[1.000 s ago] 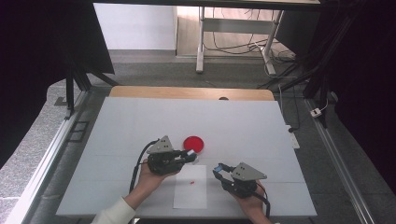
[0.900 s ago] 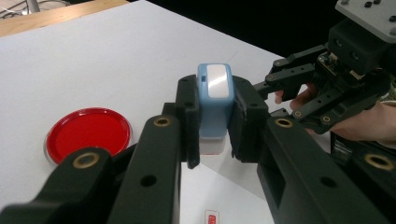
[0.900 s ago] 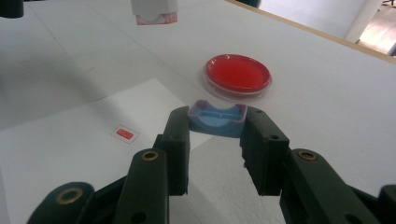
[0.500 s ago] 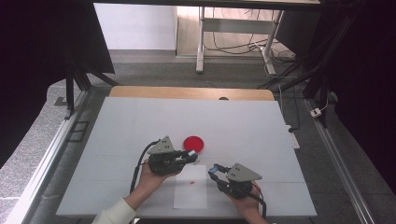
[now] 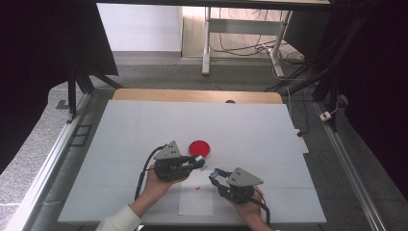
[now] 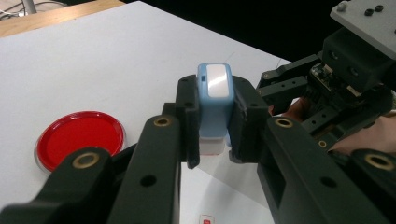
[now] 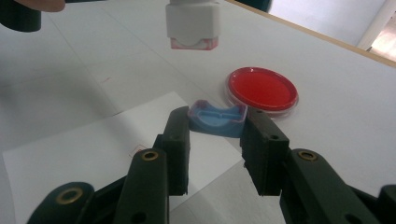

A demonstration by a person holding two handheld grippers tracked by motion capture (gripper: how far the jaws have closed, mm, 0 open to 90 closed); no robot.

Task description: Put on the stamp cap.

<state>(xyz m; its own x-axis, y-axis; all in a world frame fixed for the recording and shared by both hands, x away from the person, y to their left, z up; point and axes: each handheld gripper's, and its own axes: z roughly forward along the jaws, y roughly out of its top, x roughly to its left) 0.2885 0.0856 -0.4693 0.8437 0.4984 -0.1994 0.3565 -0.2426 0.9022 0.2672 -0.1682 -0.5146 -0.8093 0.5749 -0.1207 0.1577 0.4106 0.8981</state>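
The left gripper has its two black jaws pressed against the sides of a light blue stamp, which stands upright between them above the table, a glossy white panel on its top and a white lower body below the blue shell. No writing can be read on that panel. In the right gripper view the stamp's underside hangs in the air, its white base rimmed with a reddish pad. The right gripper grips a small blue cap by its two ends; the cap lies with its hollow side up, above the edge of a white sheet of paper. A tiny red mark sits on the paper, too small to read. Just beyond the cap lies a round, shallow dish with a clear rim, red inside. In the high view the dish lies on the white table just beyond the left gripper, and the two grippers face each other closely above the near end of the paper.
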